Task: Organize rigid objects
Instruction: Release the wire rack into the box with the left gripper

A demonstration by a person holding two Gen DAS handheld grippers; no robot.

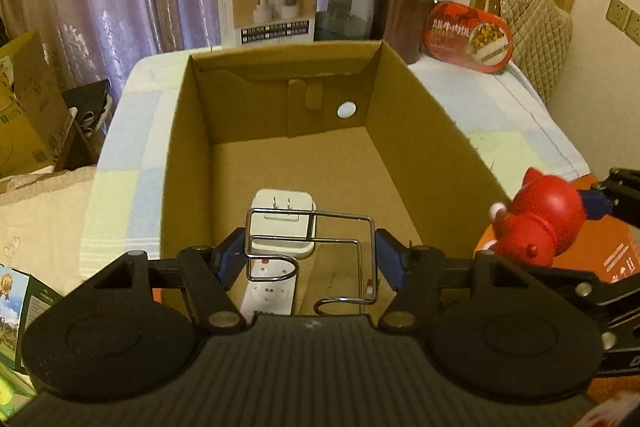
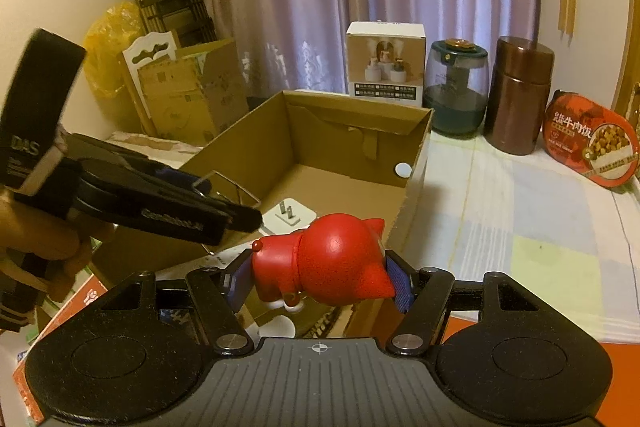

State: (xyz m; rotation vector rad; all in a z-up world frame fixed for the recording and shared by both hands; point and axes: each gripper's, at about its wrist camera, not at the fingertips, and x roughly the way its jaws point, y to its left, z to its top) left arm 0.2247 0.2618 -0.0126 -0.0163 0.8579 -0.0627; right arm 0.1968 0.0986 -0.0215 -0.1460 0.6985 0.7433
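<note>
Over the open cardboard box (image 1: 280, 131) the left gripper (image 1: 310, 257) hangs, its blue pads closed on a bent wire rack (image 1: 320, 239). Below it, on the box floor, lie a white plug adapter (image 1: 282, 223) and a white remote (image 1: 270, 293). Beside the box's right wall, the right gripper (image 2: 320, 277) clamps a red toy figure (image 2: 332, 263) – held on its side.

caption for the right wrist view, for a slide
Right gripper holds a red cat figurine beside the open cardboard box.

Left tool (image 1: 310, 261) and right tool (image 2: 322, 277) both clamped, angled downward.
</note>
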